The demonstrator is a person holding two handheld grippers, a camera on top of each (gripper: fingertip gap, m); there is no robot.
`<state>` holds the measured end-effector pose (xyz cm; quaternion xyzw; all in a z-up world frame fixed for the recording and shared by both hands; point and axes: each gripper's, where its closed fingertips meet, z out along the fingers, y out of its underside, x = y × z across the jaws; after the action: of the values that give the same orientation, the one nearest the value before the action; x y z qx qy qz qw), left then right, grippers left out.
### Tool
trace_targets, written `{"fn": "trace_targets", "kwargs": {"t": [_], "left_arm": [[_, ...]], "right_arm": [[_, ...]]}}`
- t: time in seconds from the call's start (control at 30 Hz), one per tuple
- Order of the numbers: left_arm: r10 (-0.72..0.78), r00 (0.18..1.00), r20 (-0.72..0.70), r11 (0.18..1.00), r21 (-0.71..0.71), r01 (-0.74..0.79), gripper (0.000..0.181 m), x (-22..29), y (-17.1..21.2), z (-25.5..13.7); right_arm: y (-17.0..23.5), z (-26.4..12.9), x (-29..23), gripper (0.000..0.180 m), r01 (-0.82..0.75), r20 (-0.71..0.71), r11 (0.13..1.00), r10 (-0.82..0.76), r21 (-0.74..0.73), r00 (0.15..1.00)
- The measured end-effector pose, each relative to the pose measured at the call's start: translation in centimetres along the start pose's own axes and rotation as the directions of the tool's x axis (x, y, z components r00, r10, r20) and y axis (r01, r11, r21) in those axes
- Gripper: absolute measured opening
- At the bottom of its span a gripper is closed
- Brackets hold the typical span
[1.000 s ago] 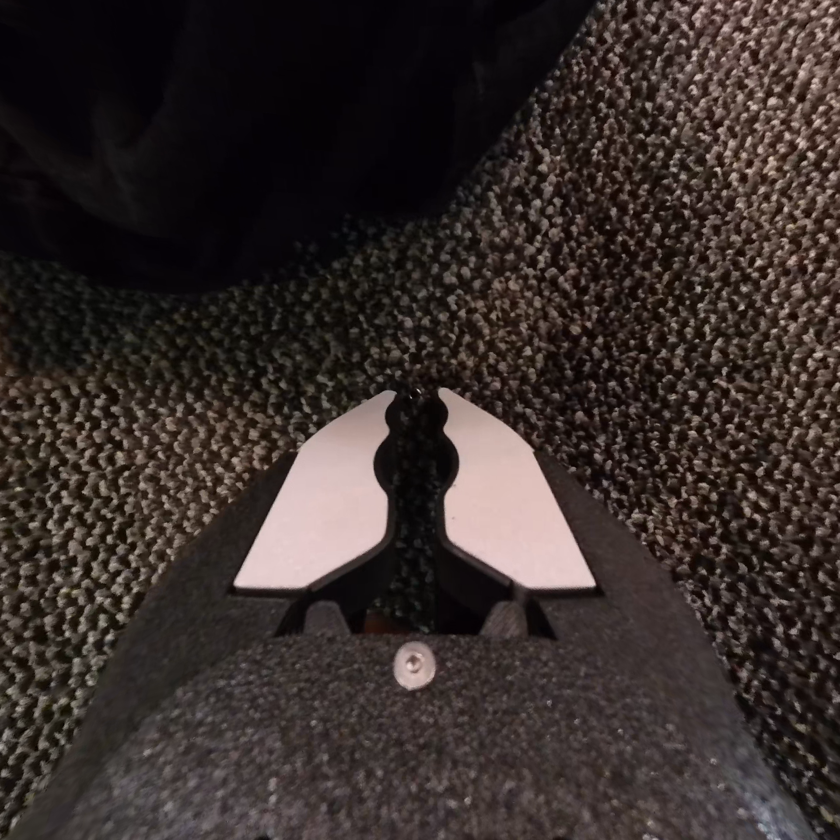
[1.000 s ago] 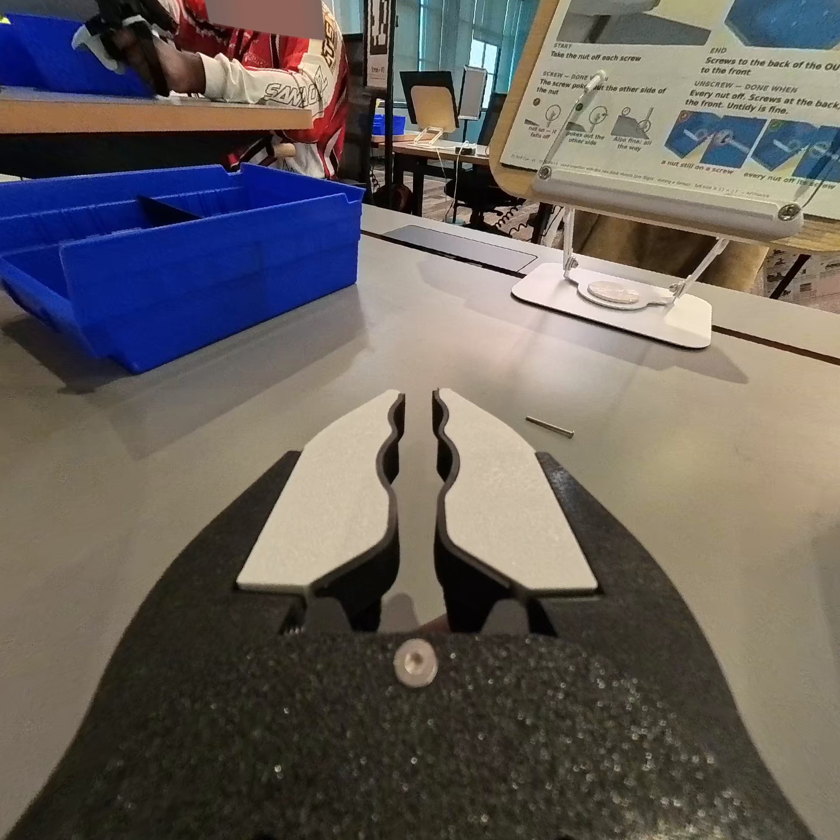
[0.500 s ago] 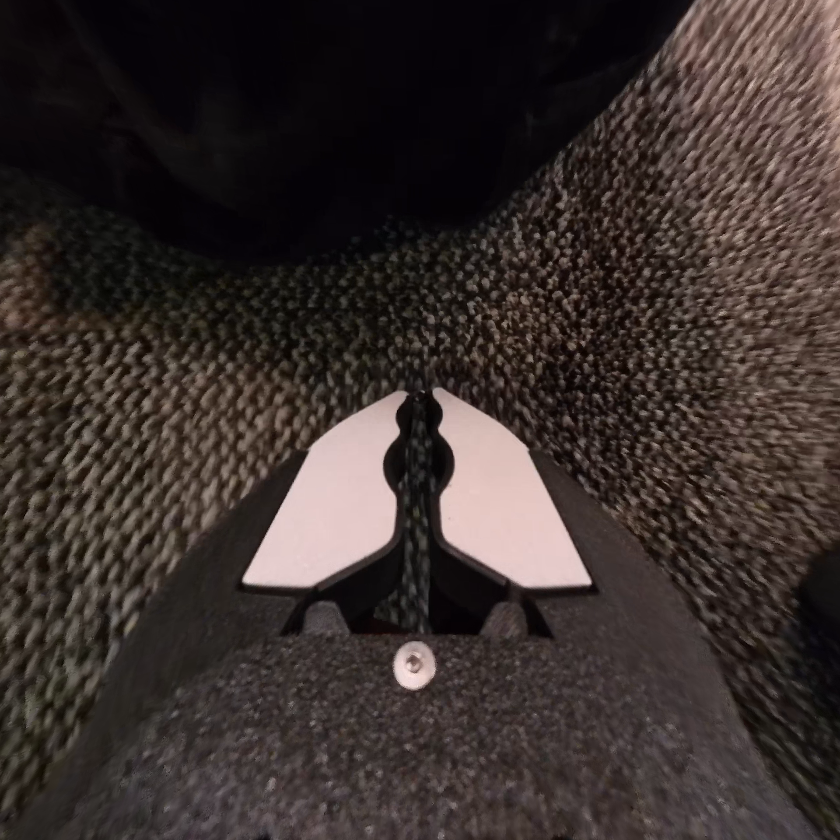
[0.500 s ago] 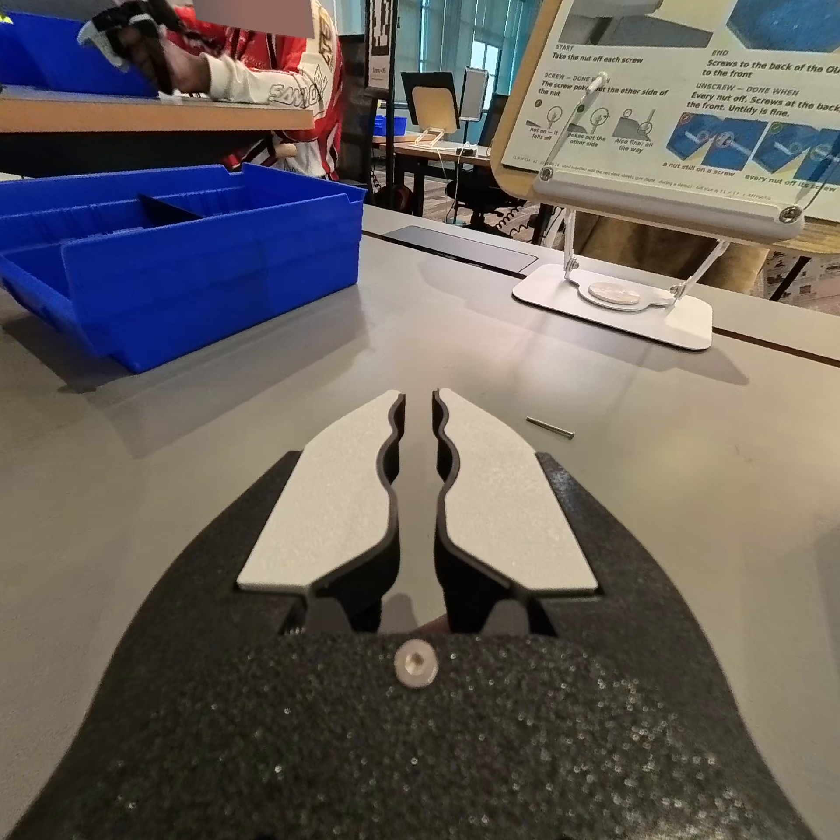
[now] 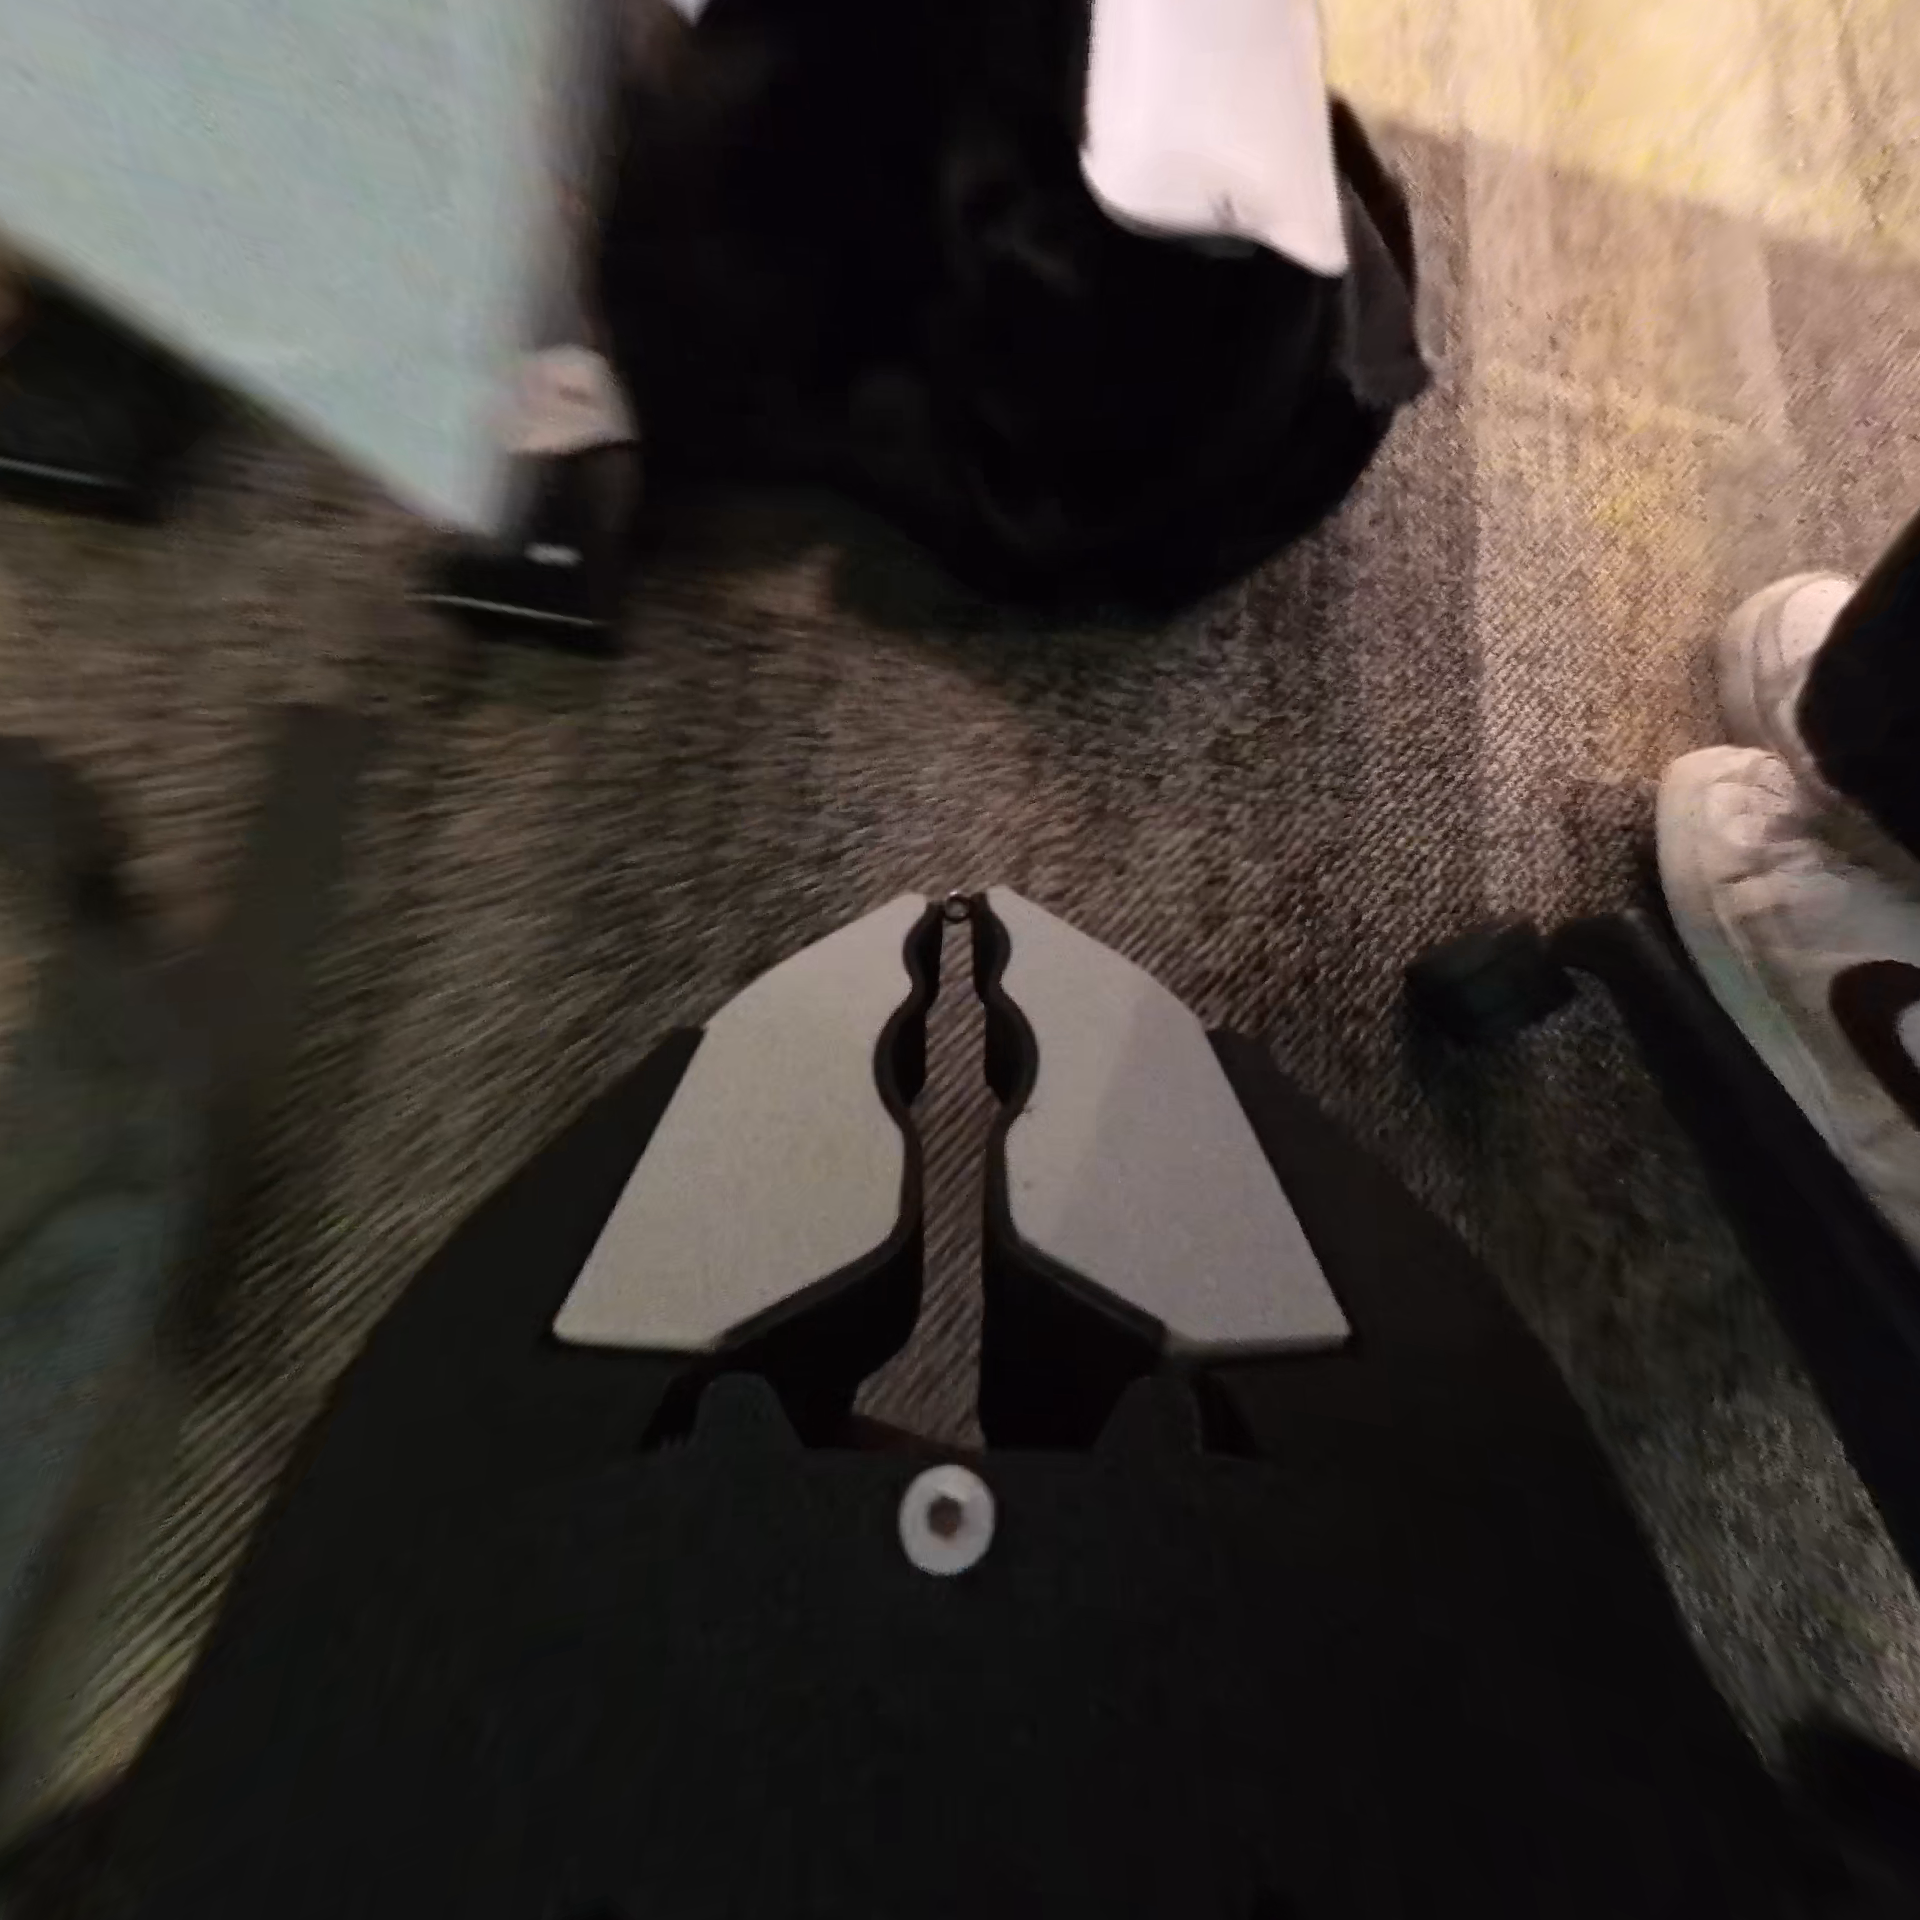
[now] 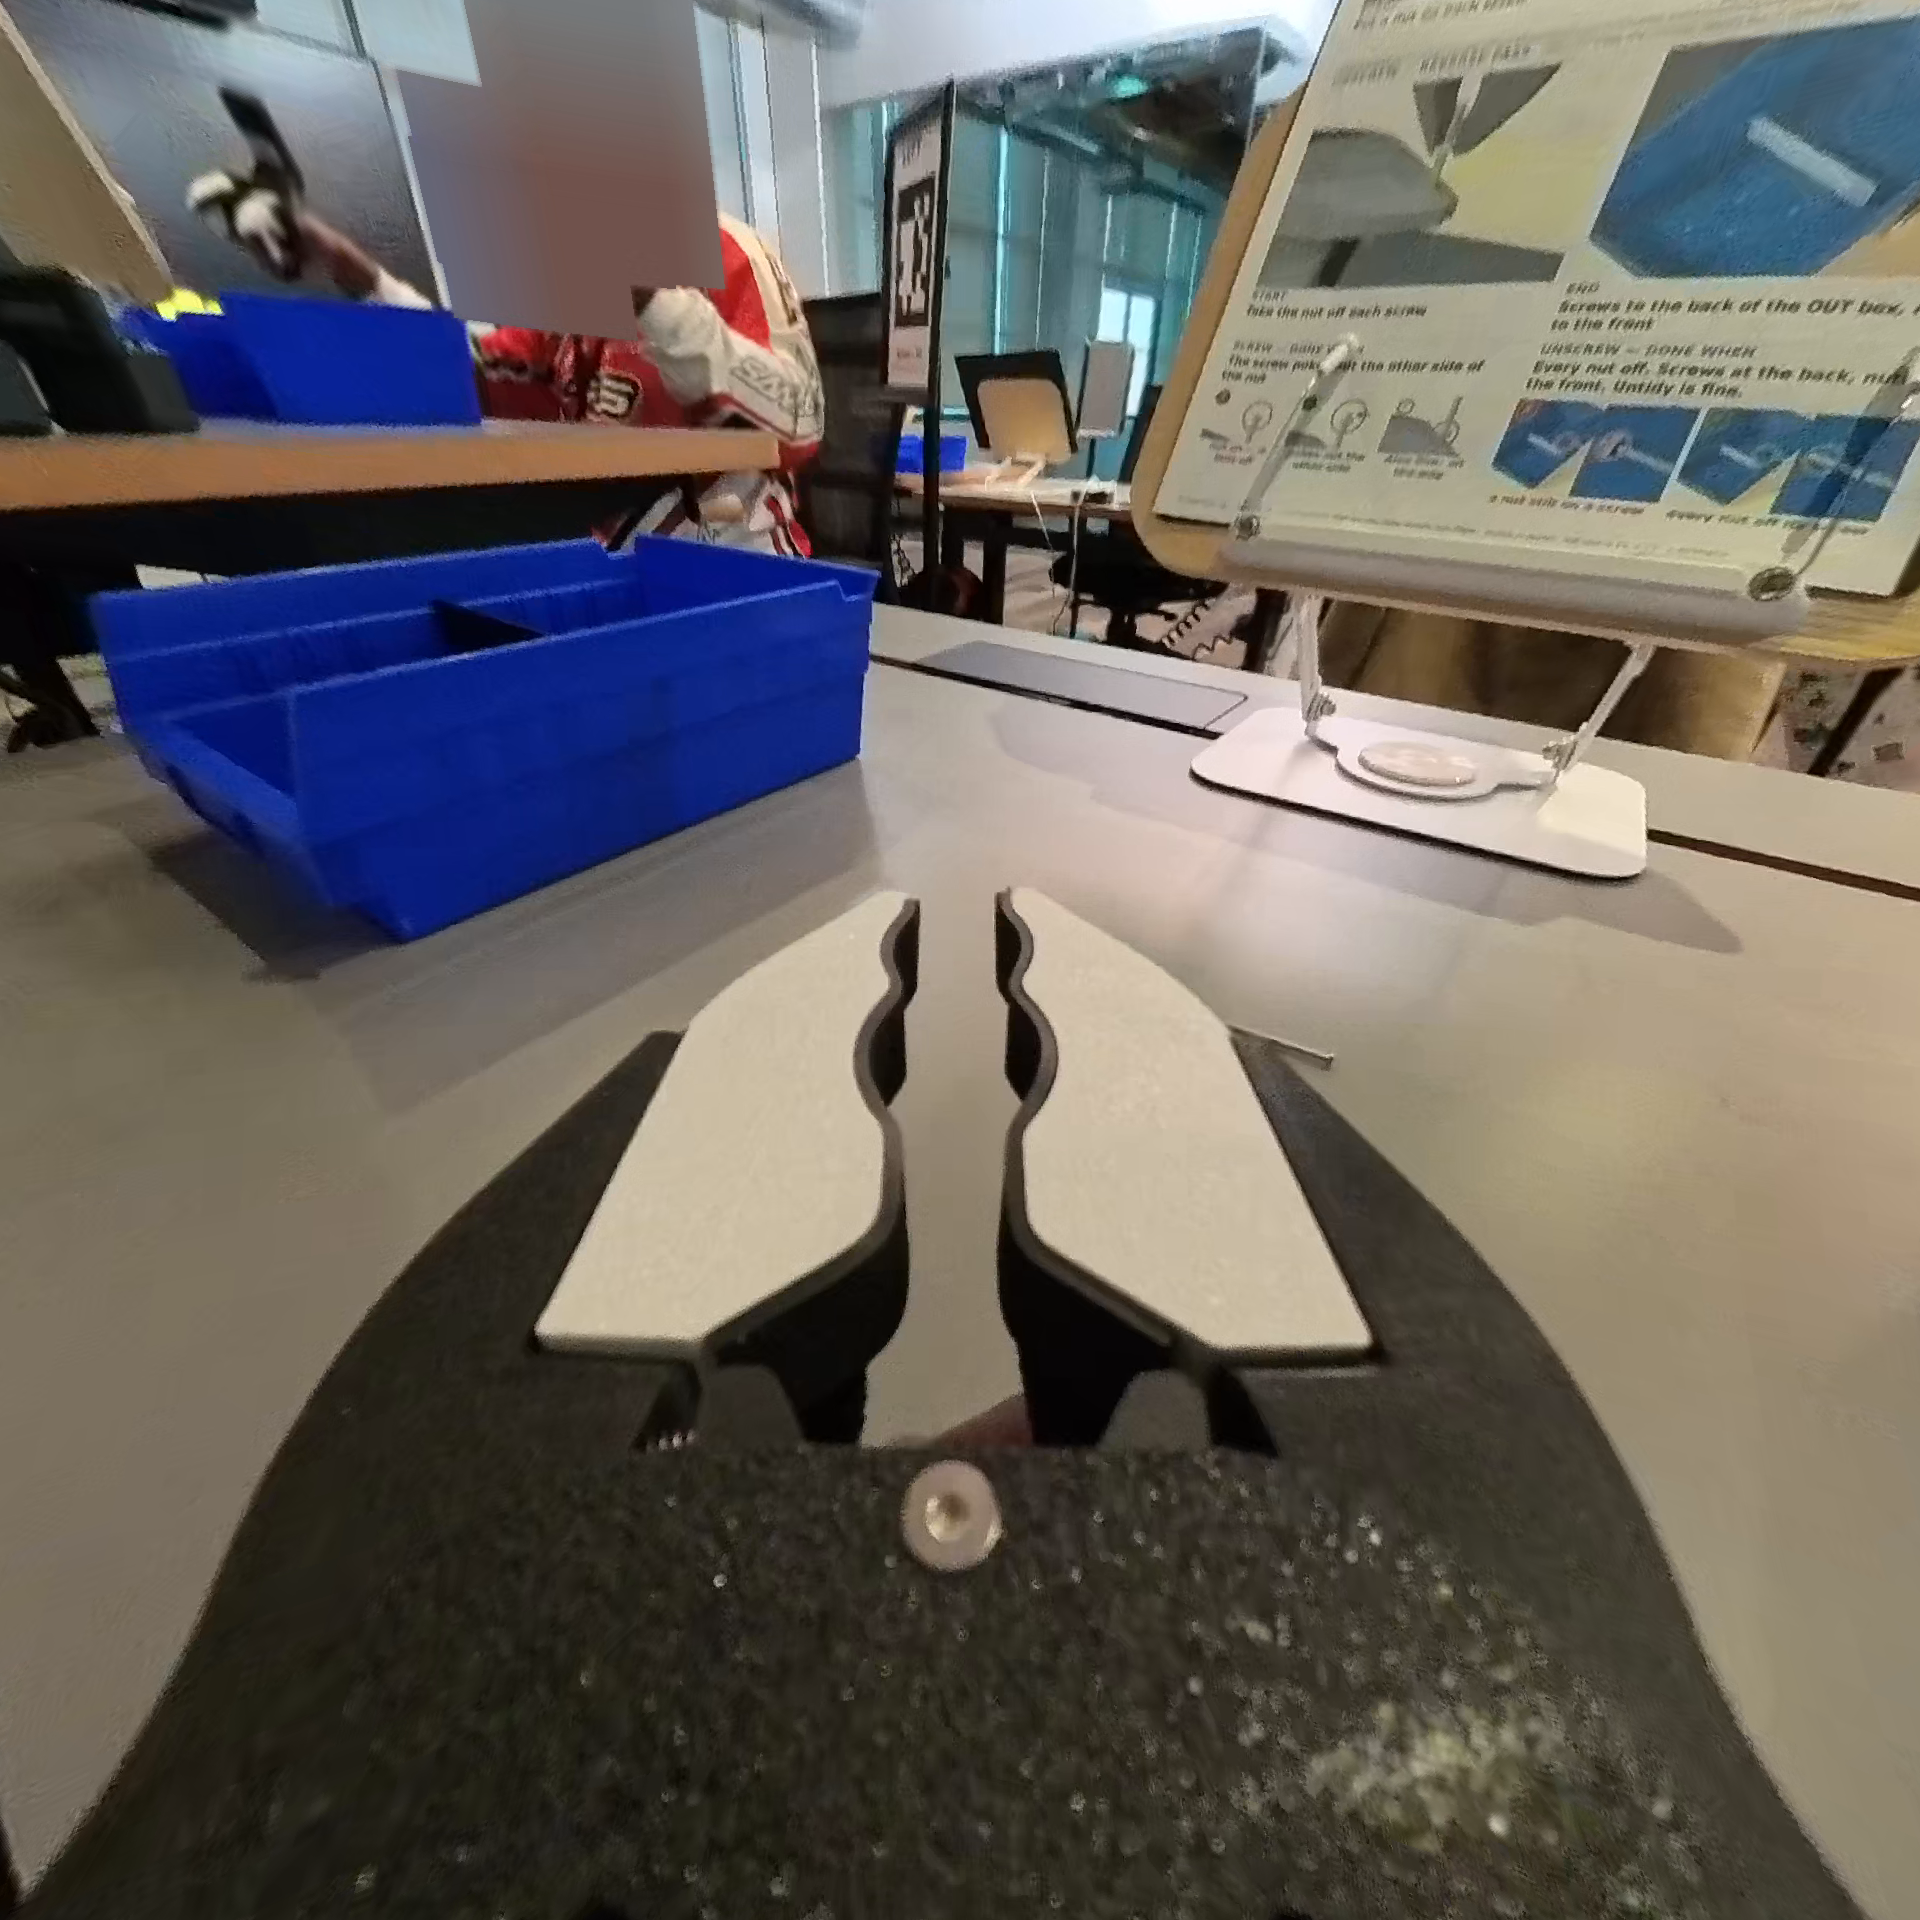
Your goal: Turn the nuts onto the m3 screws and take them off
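Over the carpet (image 5: 1143,727), left gripper (image 5: 957,906) pinches a nut (image 5: 956,908): retrieval step.
Right gripper (image 6: 956,914), jaws slightly parted and empty, needs the screw (image 6: 1283,1051) just beside it on the bench (image 6: 312,1091).

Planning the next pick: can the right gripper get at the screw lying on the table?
Probably yes: the screw lies bare on the table just beside the open right gripper; nothing blocks it.

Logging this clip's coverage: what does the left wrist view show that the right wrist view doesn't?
Left only: speckled brown carpet, white sneakers, and the left gripper pinching a tiny dark ring-shaped nut. Right only: grey table, blue plastic divided bin, instruction sheet on a white stand, a thin metal screw, and the right gripper, open and empty. Shared: nothing but each view's own grey-padded fingers.
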<state>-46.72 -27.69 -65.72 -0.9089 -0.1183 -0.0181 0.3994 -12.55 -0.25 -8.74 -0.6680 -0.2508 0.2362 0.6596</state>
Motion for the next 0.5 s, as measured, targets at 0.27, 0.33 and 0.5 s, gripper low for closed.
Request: {"fn": "trace_targets", "kwargs": {"t": [0.27, 0.33, 0.5], "left_arm": [[0.079, 0.982, 0.173, 0.955, 0.269, -0.124, 0.005, -2.7, -16.3, -22.3], [0.095, 0.981, 0.167, 0.931, 0.335, -0.147, 0.005, -1.3, -22.6, -27.1], [0.322, 0.946, -0.04, 0.867, 0.413, -0.278, 0.005, 8.2, -37.0, -37.1]], "right_arm": [[-0.5, -0.3, -1.1, 0.013, 0.011, 0.064, 0.999, -0.013, 0.042, 0.998], [-0.2, -0.5, -0.6, 0.011, -0.03, 0.051, 1.0, 0.03, 0.006, 0.998], [2.1, -3.5, 1.2, 0.025, -0.005, 0.07, 0.962, 0.024, -0.271, 0.997]]}}
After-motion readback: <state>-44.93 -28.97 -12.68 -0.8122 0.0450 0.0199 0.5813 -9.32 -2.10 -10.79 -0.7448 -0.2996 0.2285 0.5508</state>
